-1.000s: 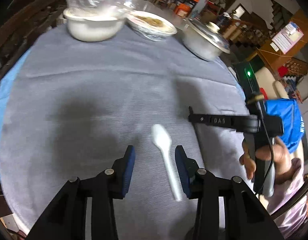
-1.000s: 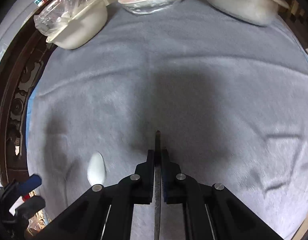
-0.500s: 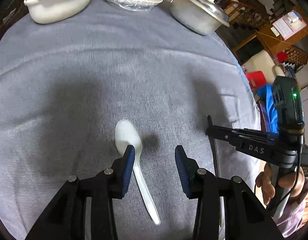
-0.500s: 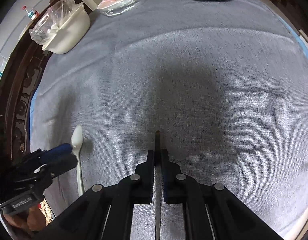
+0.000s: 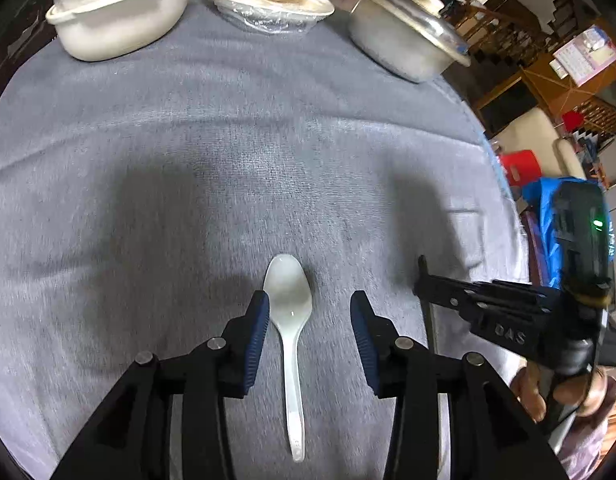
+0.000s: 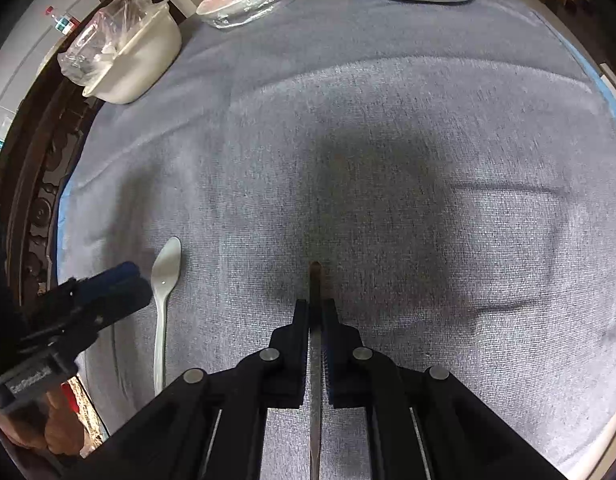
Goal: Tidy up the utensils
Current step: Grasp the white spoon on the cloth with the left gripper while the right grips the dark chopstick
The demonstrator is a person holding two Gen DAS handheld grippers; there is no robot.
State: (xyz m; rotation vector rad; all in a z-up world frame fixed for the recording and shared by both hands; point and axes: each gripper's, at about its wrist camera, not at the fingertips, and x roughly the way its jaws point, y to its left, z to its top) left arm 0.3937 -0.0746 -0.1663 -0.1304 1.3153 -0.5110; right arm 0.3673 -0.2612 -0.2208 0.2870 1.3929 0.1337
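A white plastic spoon (image 5: 289, 300) lies on the grey tablecloth (image 5: 228, 168), bowl pointing away, handle toward the camera. My left gripper (image 5: 308, 320) is open and straddles it; the spoon's bowl lies close to the left blue pad (image 5: 257, 332), with no pad pressing on it. The right wrist view shows the same spoon (image 6: 166, 276) beside the left gripper (image 6: 126, 280). My right gripper (image 6: 315, 312) is shut on a thin metal utensil (image 6: 315, 276) seen edge-on, its tip sticking out past the fingers. The right gripper (image 5: 422, 276) hangs just right of the spoon.
At the far edge stand a white casserole dish (image 5: 120, 20) with a plastic bag in it, a film-covered plate of food (image 5: 268, 0) and a lidded metal pot (image 5: 408, 40). The table's edge (image 5: 492, 160) runs down the right. Dark carved wood (image 6: 36, 208) borders the left.
The left gripper has moved over the spoon, whose bowl now lies between its fingertips. The right gripper, still shut on the thin utensil, has come lower and nearer the spoon.
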